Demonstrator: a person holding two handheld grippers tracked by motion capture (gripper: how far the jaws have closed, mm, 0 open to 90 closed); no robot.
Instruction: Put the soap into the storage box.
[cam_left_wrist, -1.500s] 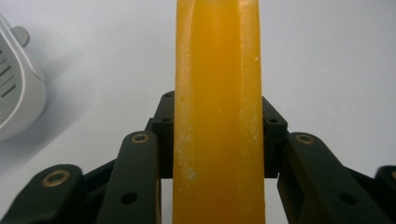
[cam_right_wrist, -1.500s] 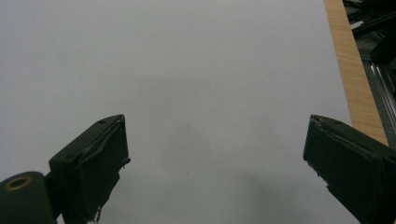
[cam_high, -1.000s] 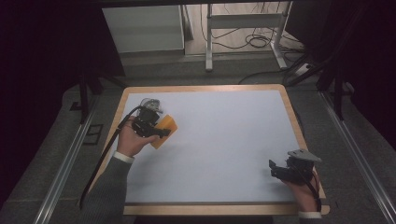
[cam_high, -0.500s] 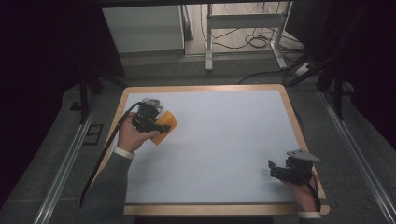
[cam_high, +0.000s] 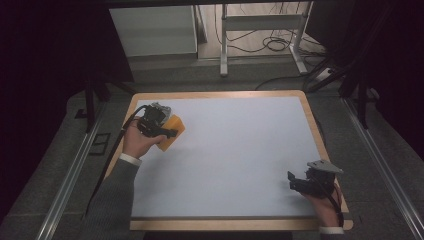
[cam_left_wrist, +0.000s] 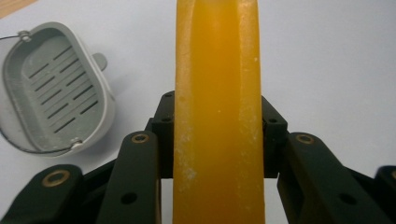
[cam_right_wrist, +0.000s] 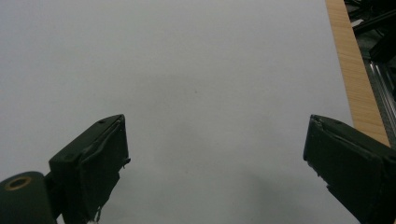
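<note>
Orange soap bar (cam_left_wrist: 217, 116) sits clamped in the left gripper (cam_high: 167, 132); grey slotted soap dish (cam_left_wrist: 53, 88) lies at ten o'clock on the desk (cam_high: 240, 150). Right gripper (cam_right_wrist: 215, 158) gapes wide, holding nothing.

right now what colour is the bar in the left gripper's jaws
Translucent orange-yellow soap bar, clearest in the left gripper view.

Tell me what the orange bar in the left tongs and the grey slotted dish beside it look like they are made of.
The orange bar looks like translucent glycerine-type soap: glossy, amber, with whitish dried flecks along its edges, though wax or resin cannot be ruled out. The grey slotted dish looks like matte moulded plastic, with drain slots and a thin wire loop clipped at its rim. The left tongs are clamped on the bar.
</note>
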